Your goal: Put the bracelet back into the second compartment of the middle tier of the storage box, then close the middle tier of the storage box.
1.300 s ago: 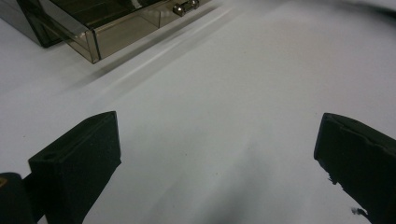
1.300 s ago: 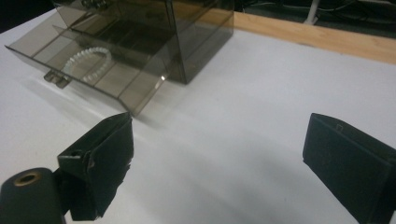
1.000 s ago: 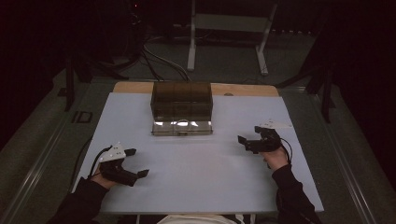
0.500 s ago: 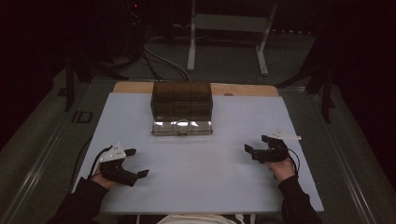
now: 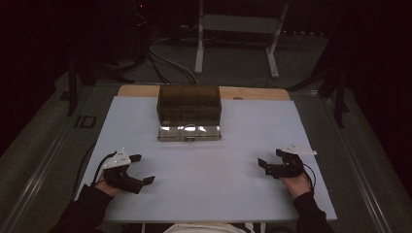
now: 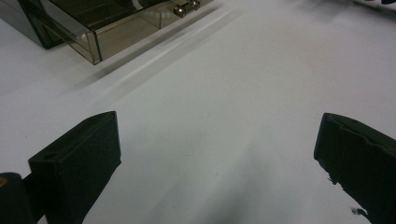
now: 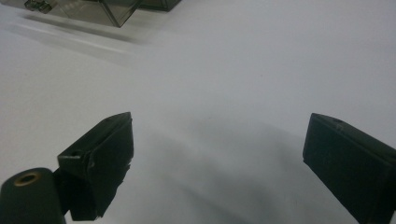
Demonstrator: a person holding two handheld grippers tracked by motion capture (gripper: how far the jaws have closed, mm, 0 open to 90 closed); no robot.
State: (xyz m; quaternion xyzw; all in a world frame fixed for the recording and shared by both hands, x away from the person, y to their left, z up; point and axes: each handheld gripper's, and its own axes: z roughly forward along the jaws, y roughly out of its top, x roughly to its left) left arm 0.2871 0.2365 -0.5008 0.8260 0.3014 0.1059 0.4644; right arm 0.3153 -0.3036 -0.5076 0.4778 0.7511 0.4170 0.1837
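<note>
- Your left tool (image 5: 142,169) sits low over the near left of the tabletop (image 5: 209,174), jaws spread wide, empty.
- Your right tool (image 5: 270,163) sits near right, jaws likewise apart.
- The smoky plastic box (image 5: 189,111) stands at the far middle, well apart from both.

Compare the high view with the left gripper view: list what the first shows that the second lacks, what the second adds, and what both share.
High view alone: the whole smoky clear drawer box at the table's far middle, the right gripper held open at the right, the left hand, and the floor and metal stand beyond. Left gripper view alone: the metal drawer handle close up and the wide-apart black fingers large in the foreground. Shared: the white table, the box and the open left gripper.
</note>
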